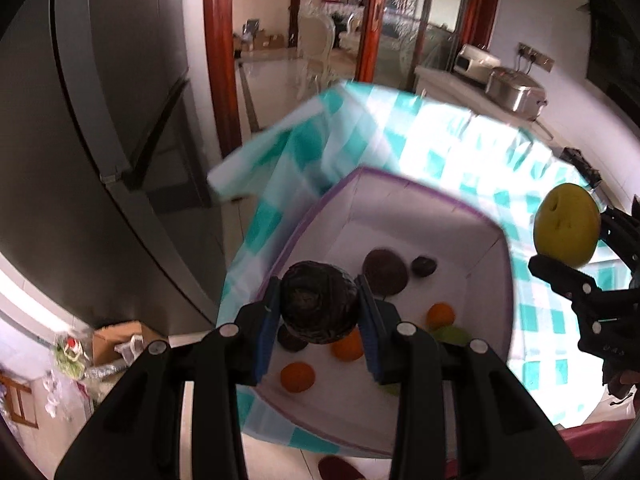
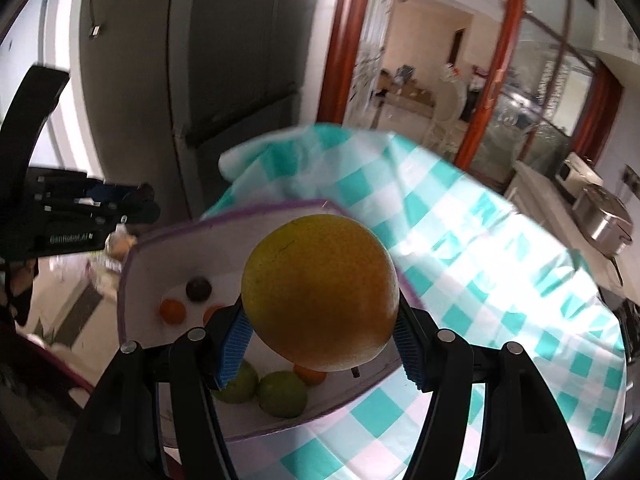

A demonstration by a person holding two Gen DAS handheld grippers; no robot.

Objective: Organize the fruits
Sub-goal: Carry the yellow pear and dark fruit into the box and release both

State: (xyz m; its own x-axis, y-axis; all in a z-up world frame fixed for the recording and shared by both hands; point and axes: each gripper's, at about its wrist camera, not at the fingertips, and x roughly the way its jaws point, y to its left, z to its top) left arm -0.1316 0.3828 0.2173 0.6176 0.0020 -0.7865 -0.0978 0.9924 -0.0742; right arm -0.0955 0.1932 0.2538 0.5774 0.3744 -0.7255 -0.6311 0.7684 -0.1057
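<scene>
My left gripper (image 1: 319, 306) is shut on a dark purple wrinkled fruit (image 1: 318, 300), held above a white box with a purple rim (image 1: 404, 187). Inside the box lie dark fruits (image 1: 385, 272), oranges (image 1: 297, 377) and green fruits (image 1: 454, 335). My right gripper (image 2: 320, 336) is shut on a large yellow pear (image 2: 320, 294), held over the box's right part. The pear (image 1: 567, 226) and right gripper (image 1: 568, 246) also show at the right edge of the left wrist view. The left gripper (image 2: 136, 204) appears at the left of the right wrist view.
The box (image 2: 224, 216) sits on a table with a teal-and-white checked cloth (image 2: 480, 264). A dark fridge (image 1: 80, 140) stands to the left. A counter with a metal pot (image 1: 516, 90) is at the back right. A cardboard carton (image 1: 120, 340) lies on the floor.
</scene>
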